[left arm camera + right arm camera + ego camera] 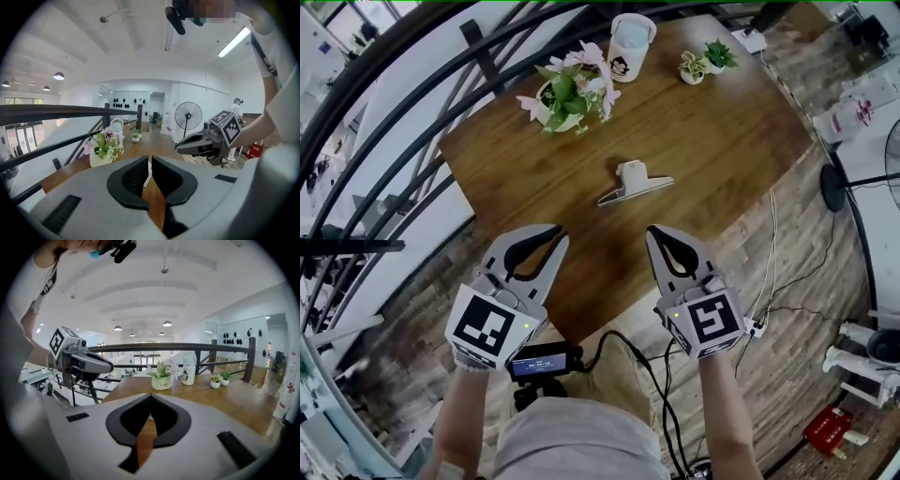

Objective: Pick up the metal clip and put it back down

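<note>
Silver metal clip (633, 183) lay on brown wooden desk (722, 141), twelve o'clock of right hand-held gripper (656, 232), closed empty, and left hand-held gripper (555, 234), barely parted. Jaws likely needed reopening before straddling its raised handles.

We see a wood desk (722, 141) w/ black railing (154, 347) behind it, plank floor (797, 366), standing fan (188, 115), white ceiling w/ round lamps (58, 76) lit.
</note>
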A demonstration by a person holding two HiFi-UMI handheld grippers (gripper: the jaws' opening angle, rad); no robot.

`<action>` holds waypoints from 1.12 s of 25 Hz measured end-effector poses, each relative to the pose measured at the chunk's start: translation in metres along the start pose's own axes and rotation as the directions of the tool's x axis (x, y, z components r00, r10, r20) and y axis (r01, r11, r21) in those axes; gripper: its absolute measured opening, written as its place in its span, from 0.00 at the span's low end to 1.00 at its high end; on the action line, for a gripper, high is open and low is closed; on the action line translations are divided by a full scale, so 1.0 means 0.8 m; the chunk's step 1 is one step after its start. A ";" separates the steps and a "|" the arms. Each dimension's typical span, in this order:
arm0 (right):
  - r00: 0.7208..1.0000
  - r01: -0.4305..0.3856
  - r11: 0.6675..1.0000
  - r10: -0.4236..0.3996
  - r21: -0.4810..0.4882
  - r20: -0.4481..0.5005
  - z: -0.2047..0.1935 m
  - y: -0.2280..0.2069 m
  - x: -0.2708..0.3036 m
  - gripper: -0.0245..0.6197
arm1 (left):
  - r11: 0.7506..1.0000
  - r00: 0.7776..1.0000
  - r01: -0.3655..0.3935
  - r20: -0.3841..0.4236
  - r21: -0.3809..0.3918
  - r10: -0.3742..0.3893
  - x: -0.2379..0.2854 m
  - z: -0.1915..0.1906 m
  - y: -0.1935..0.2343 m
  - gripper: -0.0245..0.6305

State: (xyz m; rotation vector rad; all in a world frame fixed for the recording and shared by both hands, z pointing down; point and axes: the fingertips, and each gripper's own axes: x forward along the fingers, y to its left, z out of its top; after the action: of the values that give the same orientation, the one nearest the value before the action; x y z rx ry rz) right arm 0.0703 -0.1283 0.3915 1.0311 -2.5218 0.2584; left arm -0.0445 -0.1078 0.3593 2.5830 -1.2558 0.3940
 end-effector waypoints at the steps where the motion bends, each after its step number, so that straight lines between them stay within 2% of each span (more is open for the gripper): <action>1: 1.000 0.013 1.000 -0.013 0.004 0.009 0.004 0.007 -0.009 0.04 | 1.000 1.000 0.003 0.006 0.004 -0.003 -0.009 0.005 -0.005 0.08; 12: 0.979 0.188 0.981 -0.190 0.037 0.074 0.044 0.058 -0.095 0.04 | 0.997 0.996 0.004 0.091 0.074 -0.011 -0.092 0.043 -0.034 0.08; 20: 0.965 0.228 0.970 -0.236 0.080 0.115 0.056 0.095 -0.126 0.04 | 0.993 0.993 0.032 0.110 0.111 -0.044 -0.130 0.054 -0.048 0.08; 28: 0.948 0.279 0.955 -0.290 0.100 0.130 0.063 0.117 -0.149 0.04 | 0.994 0.992 0.043 0.117 0.105 -0.056 -0.157 0.051 -0.054 0.08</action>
State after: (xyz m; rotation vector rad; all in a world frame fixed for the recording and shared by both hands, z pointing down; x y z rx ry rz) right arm 0.0673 -0.0026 0.2931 1.4763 -2.4597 0.2090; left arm -0.0794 -0.0037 0.2740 2.7551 -1.2371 0.3054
